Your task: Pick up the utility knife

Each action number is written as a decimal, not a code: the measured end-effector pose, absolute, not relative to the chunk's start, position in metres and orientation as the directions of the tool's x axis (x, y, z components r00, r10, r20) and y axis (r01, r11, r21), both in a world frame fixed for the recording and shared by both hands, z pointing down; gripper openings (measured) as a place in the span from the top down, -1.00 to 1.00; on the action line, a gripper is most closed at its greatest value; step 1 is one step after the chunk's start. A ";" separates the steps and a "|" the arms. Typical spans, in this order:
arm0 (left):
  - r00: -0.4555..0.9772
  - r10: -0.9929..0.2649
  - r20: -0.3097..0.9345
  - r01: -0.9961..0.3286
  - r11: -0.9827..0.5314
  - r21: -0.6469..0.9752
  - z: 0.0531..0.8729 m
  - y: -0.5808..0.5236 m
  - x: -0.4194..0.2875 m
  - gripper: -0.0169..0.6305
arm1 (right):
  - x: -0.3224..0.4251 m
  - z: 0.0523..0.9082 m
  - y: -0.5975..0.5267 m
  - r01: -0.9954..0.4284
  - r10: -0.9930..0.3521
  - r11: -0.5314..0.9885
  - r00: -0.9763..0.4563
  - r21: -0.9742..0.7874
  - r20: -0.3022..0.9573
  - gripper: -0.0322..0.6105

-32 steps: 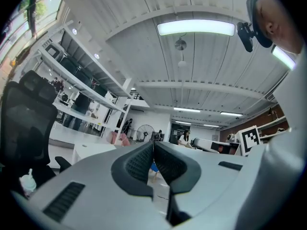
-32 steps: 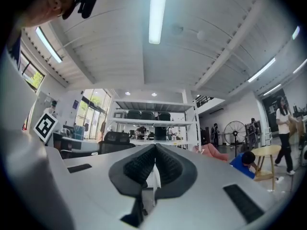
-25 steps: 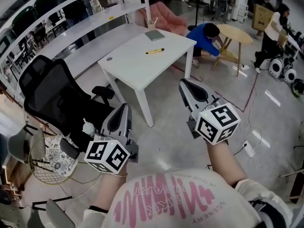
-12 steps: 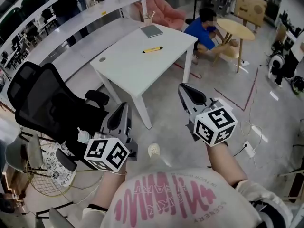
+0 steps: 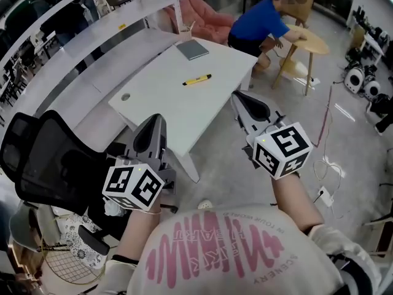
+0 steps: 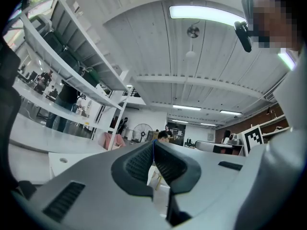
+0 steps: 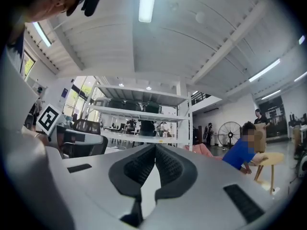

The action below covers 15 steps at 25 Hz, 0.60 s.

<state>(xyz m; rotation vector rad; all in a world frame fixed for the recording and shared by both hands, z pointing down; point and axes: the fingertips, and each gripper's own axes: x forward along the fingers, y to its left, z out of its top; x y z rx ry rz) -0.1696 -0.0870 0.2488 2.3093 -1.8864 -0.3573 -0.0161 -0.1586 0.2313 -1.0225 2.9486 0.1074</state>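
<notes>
Drawing nearer the white rectangular table, I am approaching its slim yellow utility knife, left gripper and right gripper clenched empty; opening next.

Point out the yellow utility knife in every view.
Head view: the utility knife lies on the white table, above the picture's centre.
Left gripper view: not visible; only the table's near end shows, lower left.
Right gripper view: not in it.
Shared landmark: the pink seat beyond the table, seen in all three.
</notes>
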 end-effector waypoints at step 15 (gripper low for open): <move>0.212 -0.971 -0.113 -0.949 -0.232 0.216 0.246 -0.229 -0.246 0.87 | -0.092 0.237 -0.309 -0.639 -0.636 0.767 -0.769 0.058 -0.062 0.85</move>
